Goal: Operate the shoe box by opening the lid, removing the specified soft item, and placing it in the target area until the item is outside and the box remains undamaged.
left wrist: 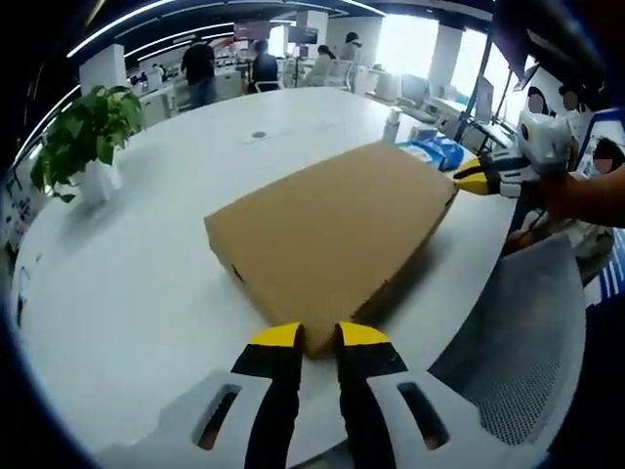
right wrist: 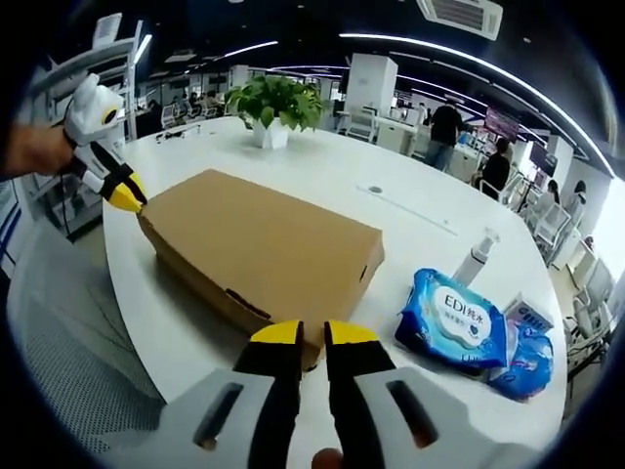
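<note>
Cardboard-brown and lid still down, the shoe box (left wrist: pixel 332 239) lies flat on a round white surface (left wrist: pixel 137 293) in an open-plan office, its long axis running from one hand-held gripper to the other. The left hand-held gripper (left wrist: pixel 320 337) meets the box at its near corner, yellow tips close together with a narrow gap between them at the cardboard edge; whether they pinch the lid rim or merely rest against it cannot be told. The right hand-held gripper (right wrist: pixel 312 334) sits at the opposite end, its tips likewise nearly together over the box edge, grip equally uncertain. From each camera the other tool appears at the far corner: the right one (left wrist: pixel 479 179) touching the box's distant end, the left one (right wrist: pixel 125 195) at the corner nearest the surface's rim.

With the box stretched lengthwise between both tools, neither arm is closer; the coming lift seemingly depends on which long edge carries the hinge, and that is not clear here. The soft item inside stays hidden. A potted plant (right wrist: pixel 278 103), a spray bottle (right wrist: pixel 476 259) and blue packs of wipes (right wrist: pixel 454 322) stand well apart from the box, to one side.
</note>
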`<state>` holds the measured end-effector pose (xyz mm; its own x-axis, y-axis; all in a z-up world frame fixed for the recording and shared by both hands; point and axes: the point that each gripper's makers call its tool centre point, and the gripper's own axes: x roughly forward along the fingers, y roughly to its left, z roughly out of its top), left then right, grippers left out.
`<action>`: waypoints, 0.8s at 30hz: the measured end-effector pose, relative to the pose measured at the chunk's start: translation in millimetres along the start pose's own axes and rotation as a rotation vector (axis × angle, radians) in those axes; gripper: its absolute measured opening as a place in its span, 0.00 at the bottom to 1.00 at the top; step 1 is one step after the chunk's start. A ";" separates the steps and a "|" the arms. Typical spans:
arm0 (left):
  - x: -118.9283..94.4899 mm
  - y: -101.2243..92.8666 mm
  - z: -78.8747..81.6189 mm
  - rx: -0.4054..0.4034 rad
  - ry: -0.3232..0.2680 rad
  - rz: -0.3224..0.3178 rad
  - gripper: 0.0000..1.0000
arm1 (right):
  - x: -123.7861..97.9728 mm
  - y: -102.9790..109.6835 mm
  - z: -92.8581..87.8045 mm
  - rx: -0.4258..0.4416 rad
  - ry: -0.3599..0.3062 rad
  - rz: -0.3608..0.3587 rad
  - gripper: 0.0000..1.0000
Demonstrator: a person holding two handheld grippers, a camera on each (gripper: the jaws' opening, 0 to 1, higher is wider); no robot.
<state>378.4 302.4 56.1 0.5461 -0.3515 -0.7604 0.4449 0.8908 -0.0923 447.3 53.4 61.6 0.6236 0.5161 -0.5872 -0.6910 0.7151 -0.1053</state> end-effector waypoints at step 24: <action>-12.5 1.5 -12.7 0.155 0.009 -0.034 0.34 | -5.6 -10.3 -21.6 -0.110 0.102 0.153 0.21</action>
<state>363.2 311.8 57.3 0.5228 -0.3779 -0.7641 0.5679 0.8229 -0.0184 443.1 32.9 48.6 0.4721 0.5598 -0.6809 -0.8140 0.5734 -0.0930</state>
